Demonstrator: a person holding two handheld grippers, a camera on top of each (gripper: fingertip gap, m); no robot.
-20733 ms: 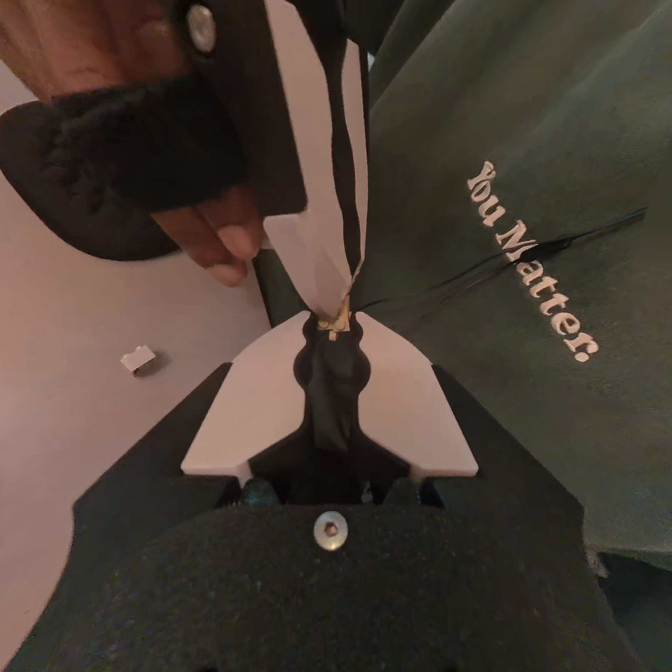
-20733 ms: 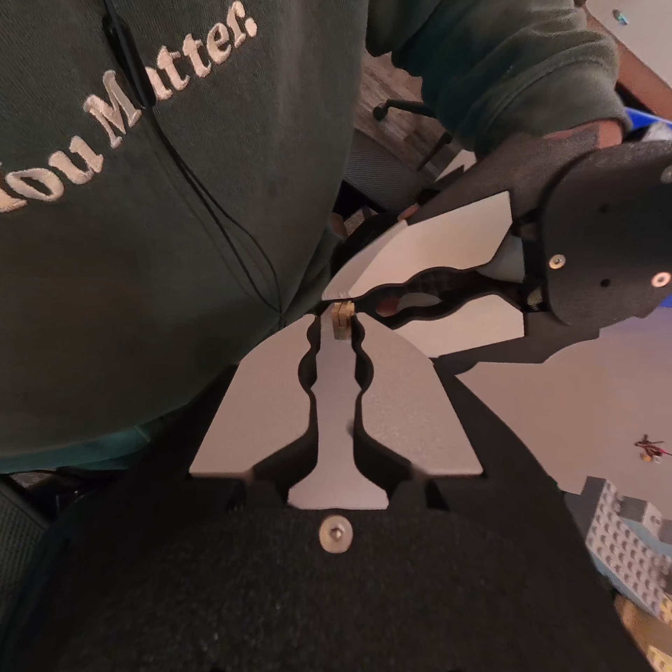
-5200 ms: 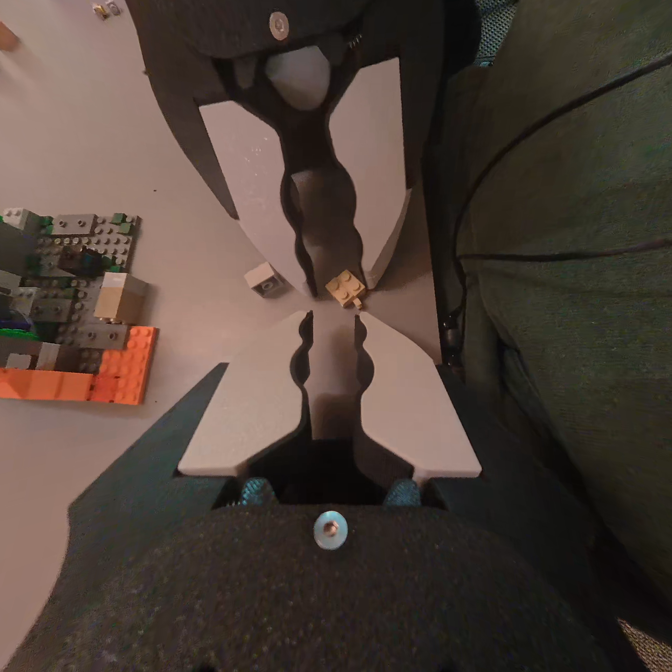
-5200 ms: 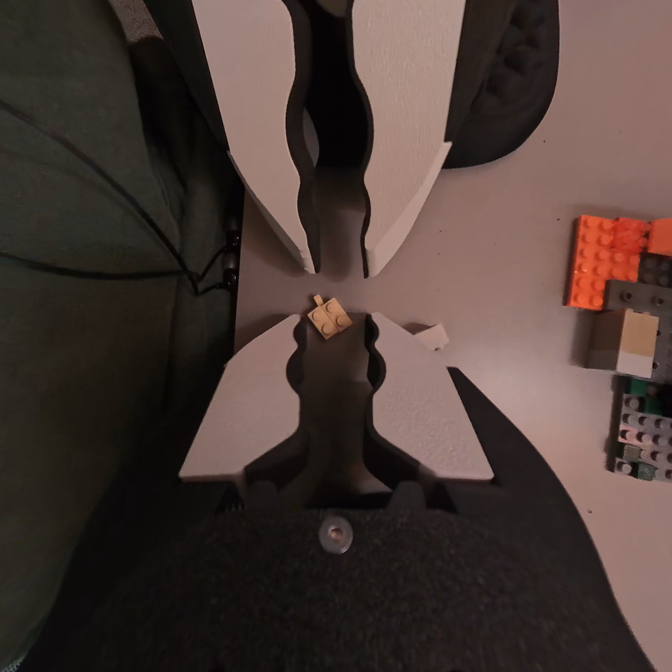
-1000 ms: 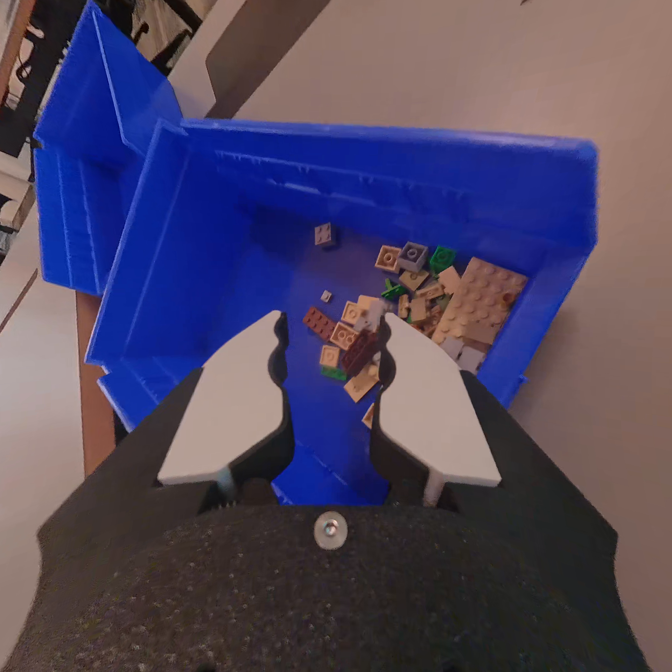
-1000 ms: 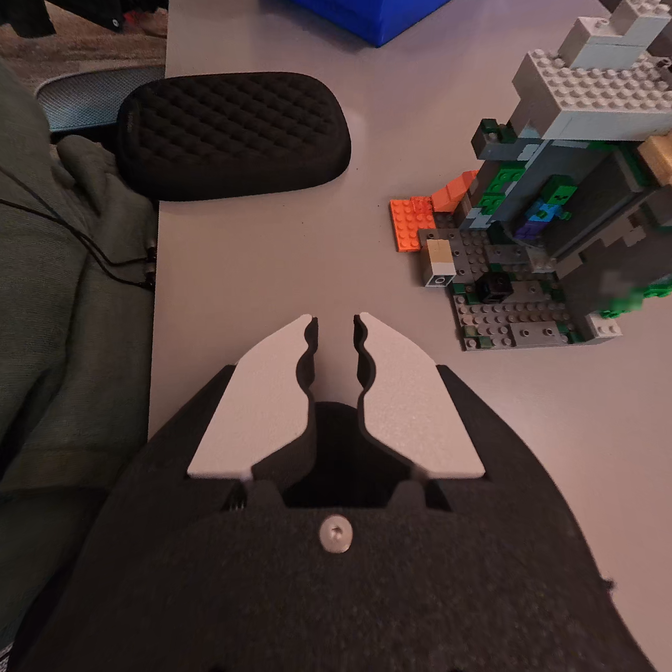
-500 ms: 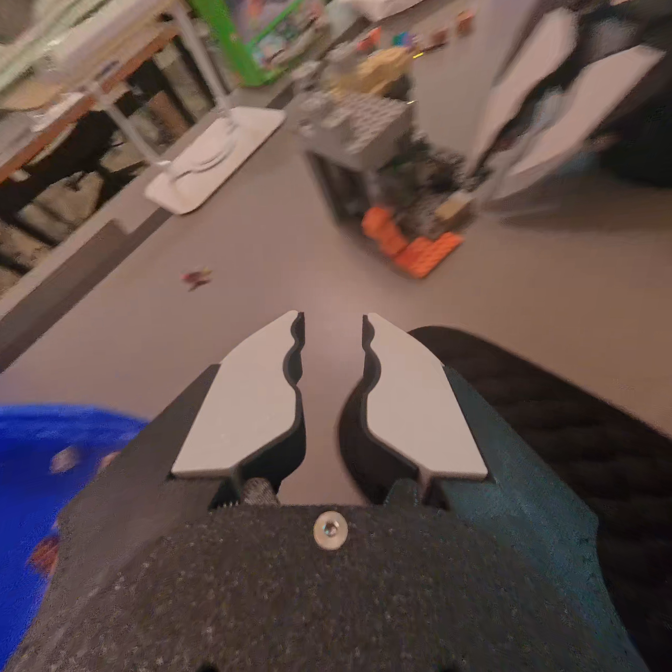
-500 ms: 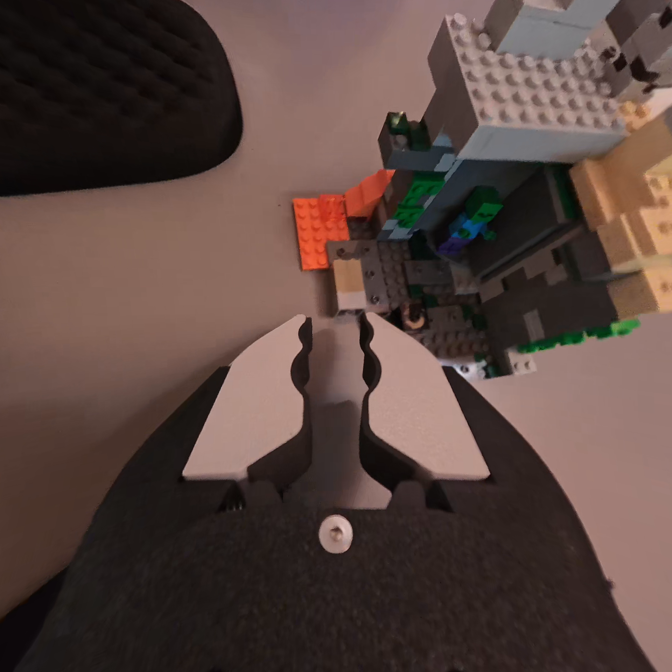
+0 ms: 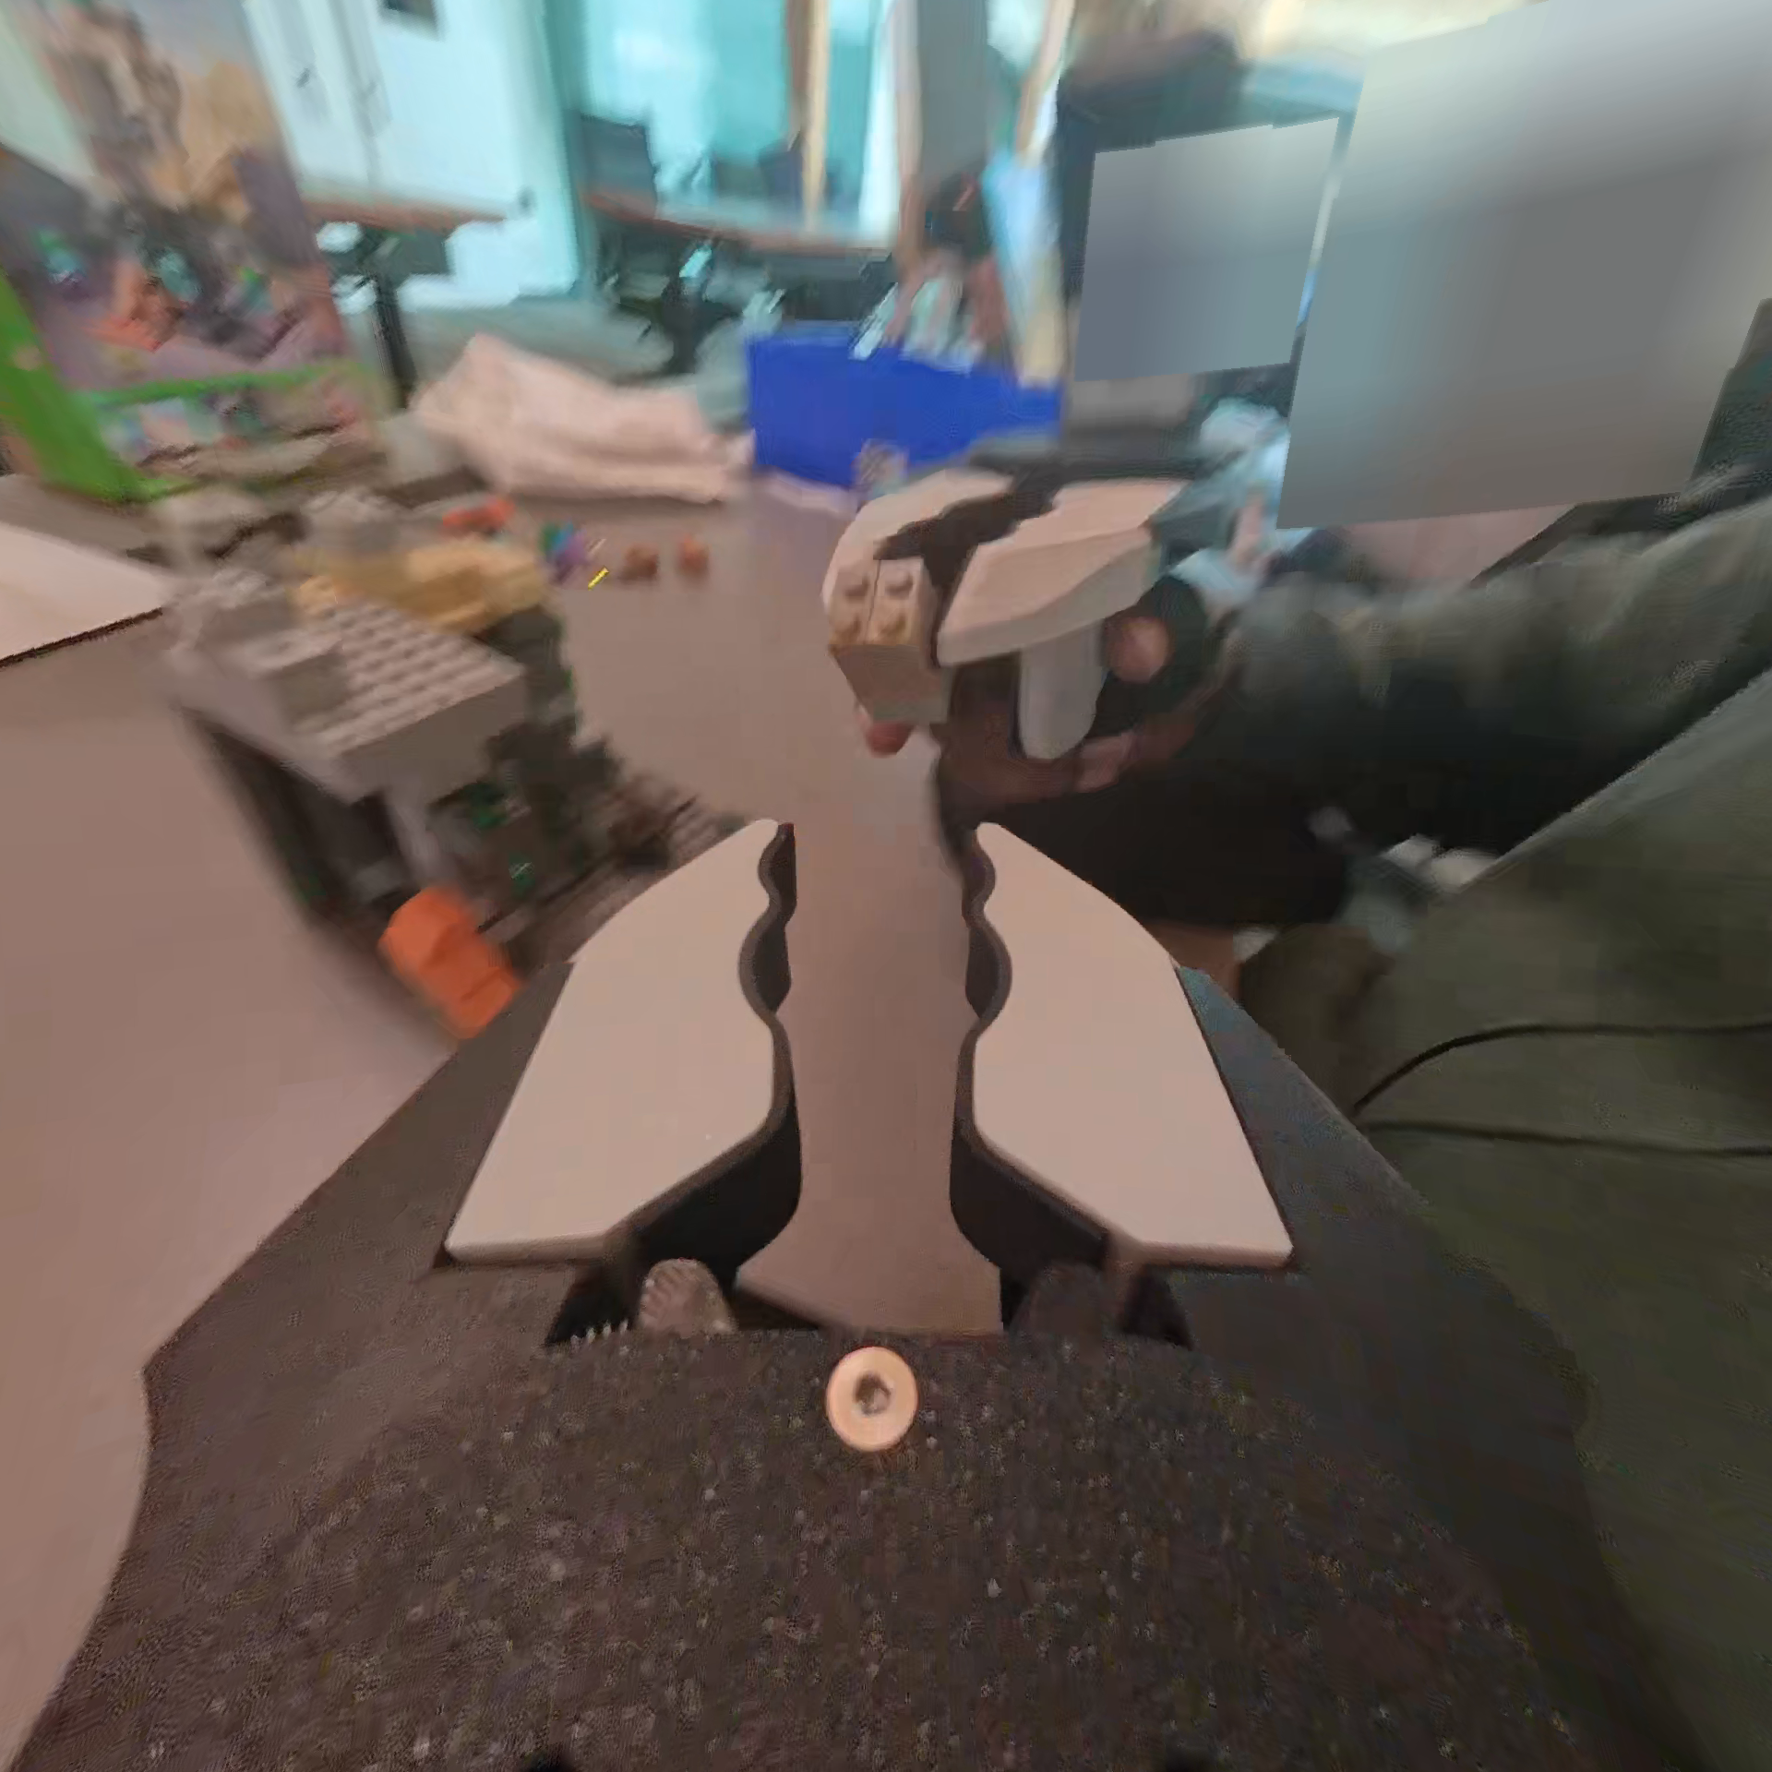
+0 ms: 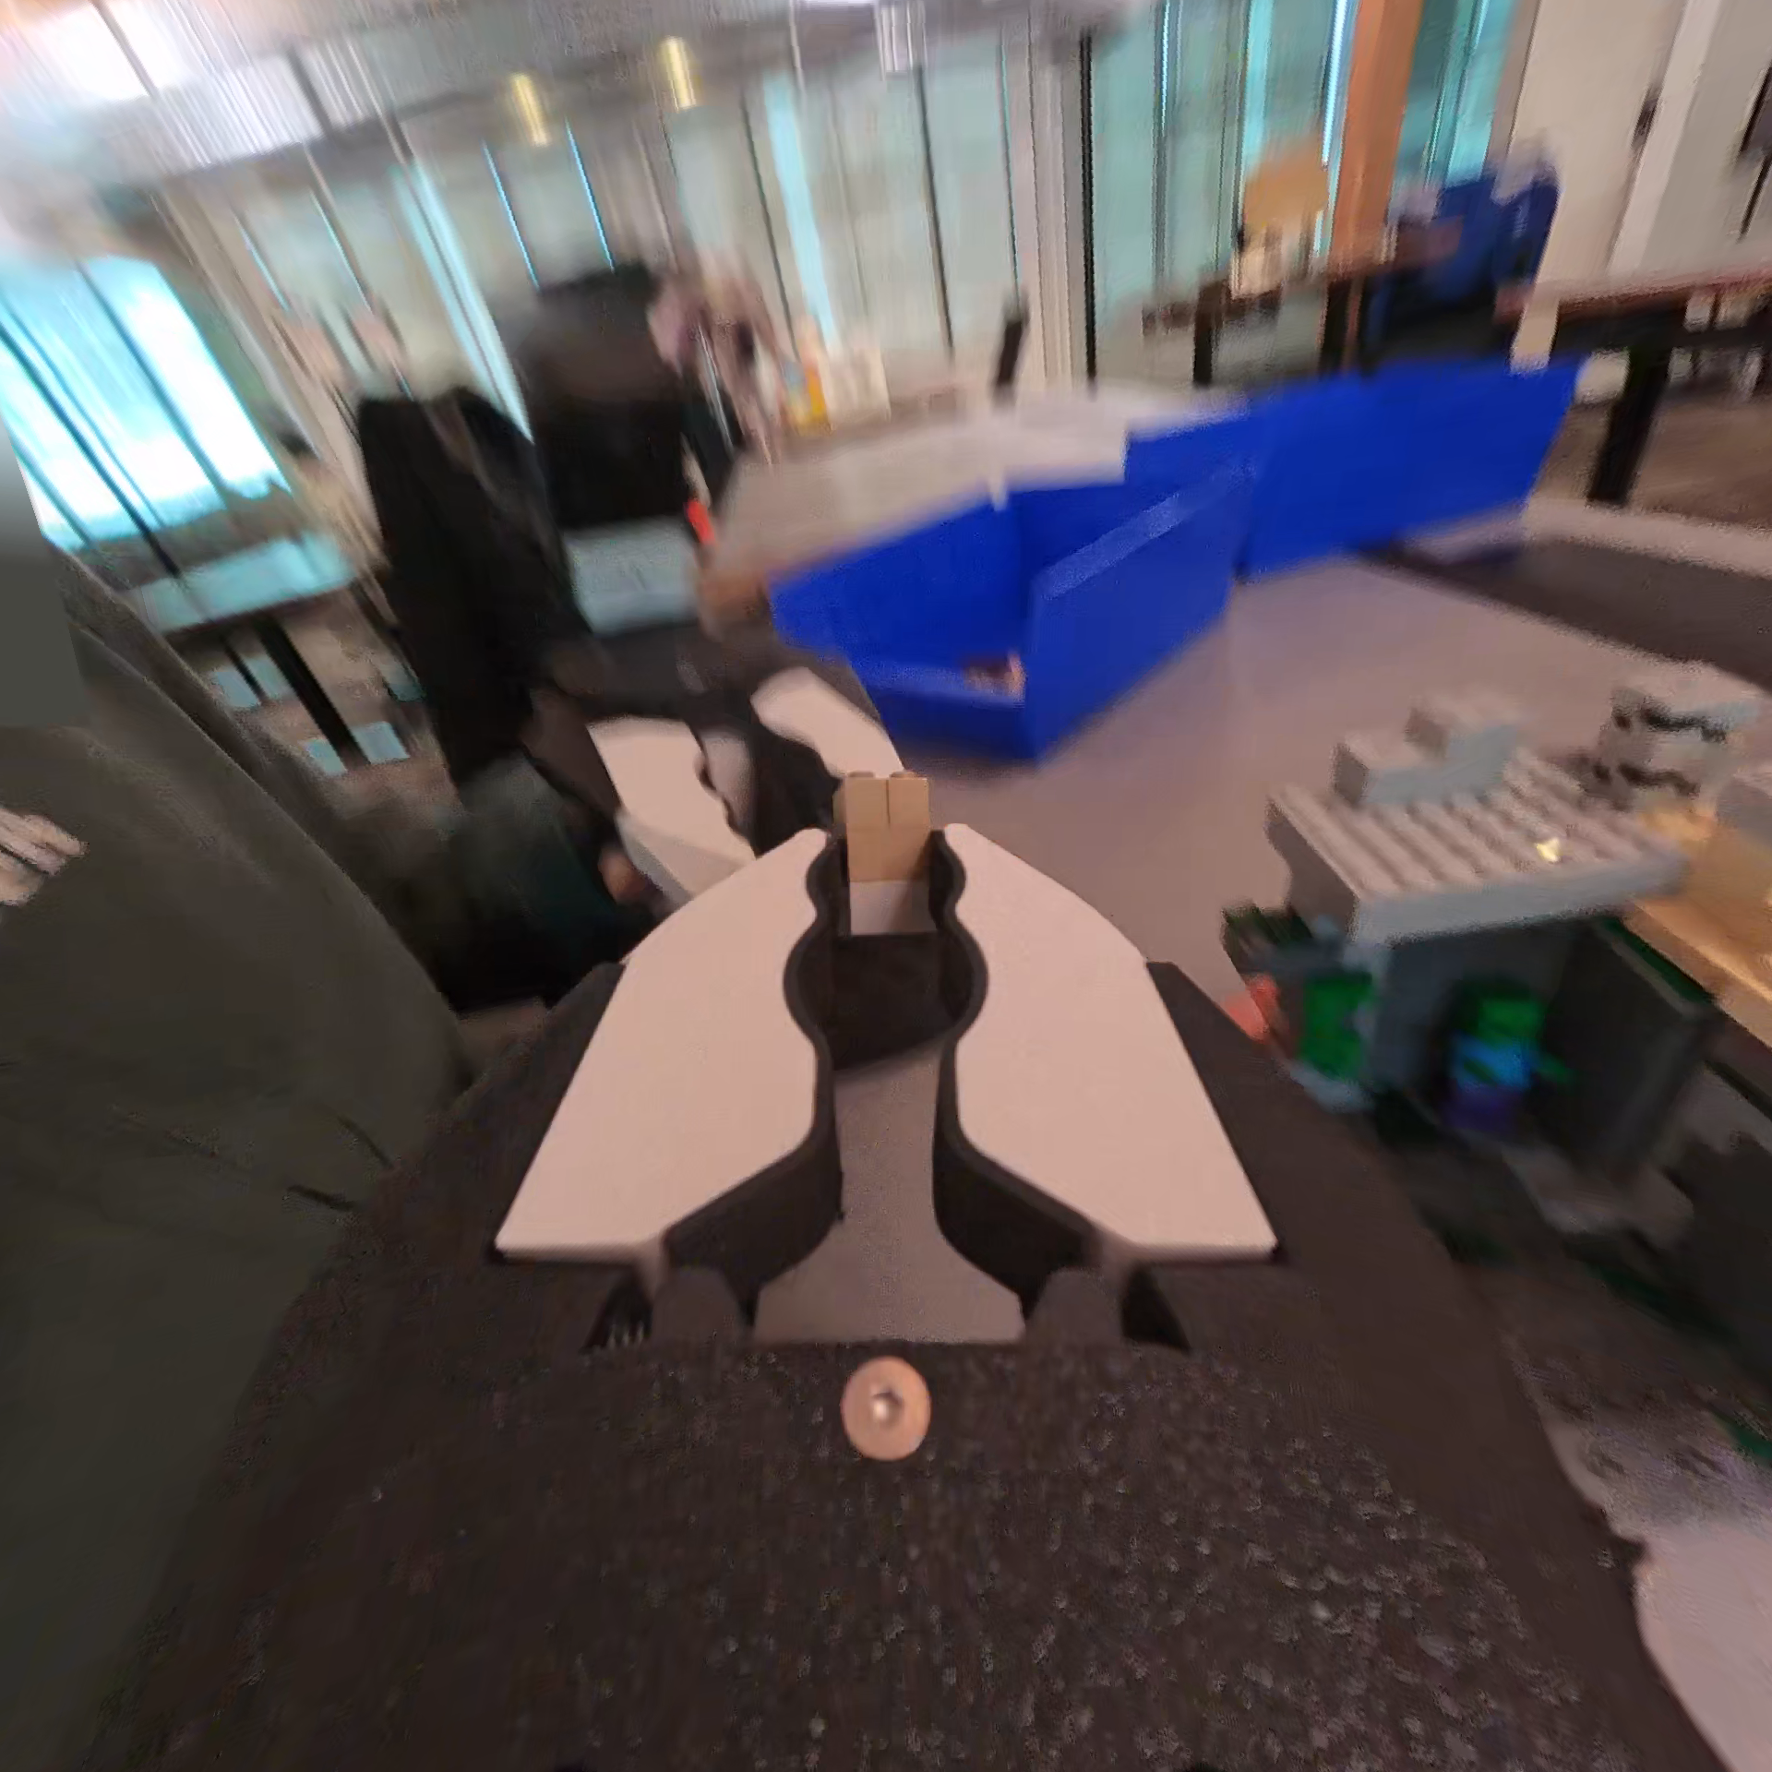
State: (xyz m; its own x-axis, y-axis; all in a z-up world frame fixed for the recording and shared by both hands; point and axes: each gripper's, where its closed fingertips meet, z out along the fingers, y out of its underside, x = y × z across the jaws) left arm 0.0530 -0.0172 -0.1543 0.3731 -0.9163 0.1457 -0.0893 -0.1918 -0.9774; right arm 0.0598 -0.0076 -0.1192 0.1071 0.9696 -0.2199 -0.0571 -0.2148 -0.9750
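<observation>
Since half a second ago, my right claw (image 10: pixel 884 839) has swung up off the brick model and now carries the small tan-and-white block (image 10: pixel 882 853) that had been standing at the model's front edge; it is lifted clear of the tabletop (image 10: pixel 1103 834), and both views are smeared with motion. That claw is closed on the block, which sits upright between the fingertips with its studded tan top poking just past them and its white lower half inside the gap. From my left wrist view the same block (image 9: pixel 887 638) shows at the tip of the right claw (image 9: pixel 944 594), tilted, with a hand (image 9: pixel 1055 748) in a dark green sleeve (image 9: pixel 1486 671) wrapped round the handle behind it. My left claw (image 9: pixel 877 844) is parted by a moderate gap and has hold of nothing, with bare tabletop (image 9: pixel 144 863) showing between its fingers. It points toward the right claw, which is well ahead of it and higher. The grey brick model (image 9: pixel 384 690) stands to the left of both, with an orange plate (image 9: pixel 446 954) at its near corner; in the right wrist view the model (image 10: pixel 1486 863) is off to the right with a green figure (image 10: pixel 1496 1055) under its roof. Blue bins (image 10: pixel 1036 594) sit farther back on the tabletop
</observation>
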